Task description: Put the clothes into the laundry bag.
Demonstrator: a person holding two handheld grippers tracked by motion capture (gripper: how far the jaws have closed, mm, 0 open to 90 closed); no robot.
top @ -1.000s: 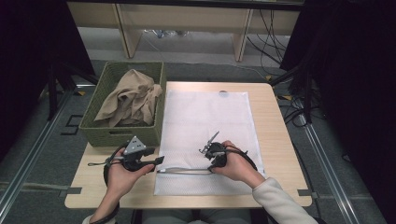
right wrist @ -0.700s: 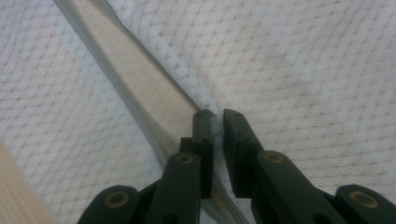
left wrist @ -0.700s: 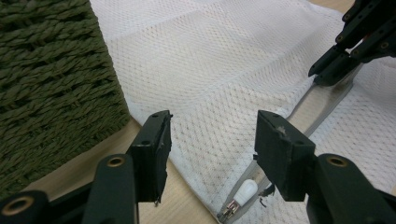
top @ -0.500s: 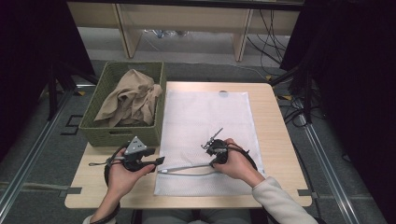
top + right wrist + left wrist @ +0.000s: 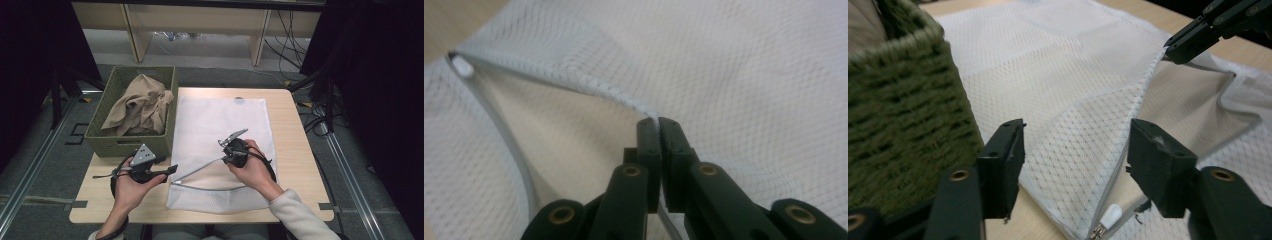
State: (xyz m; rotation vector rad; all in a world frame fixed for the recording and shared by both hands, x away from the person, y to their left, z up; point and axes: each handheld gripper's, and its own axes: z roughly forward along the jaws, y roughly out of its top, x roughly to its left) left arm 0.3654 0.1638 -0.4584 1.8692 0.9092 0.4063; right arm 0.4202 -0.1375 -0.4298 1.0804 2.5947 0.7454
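Nearest the person, the left gripper (image 5: 172, 170) hangs at the near left corner of the white mesh bag (image 5: 225, 125), its jaws spread wide and holding nothing. The left gripper view adds what the high view cannot resolve: the small white zipper pull (image 5: 1109, 217) lies on the table (image 5: 295, 150) just below and between those jaws. Farther in, the right gripper (image 5: 223, 159) is clamped on the bag's upper zipper edge (image 5: 589, 85) and lifts it, so the mouth gapes; the right gripper view shows the jaws pressed together on that hem. Beyond, the bag lies flat across the table. At the far left sits a green woven basket (image 5: 107, 142) holding tan cloth (image 5: 140, 105).
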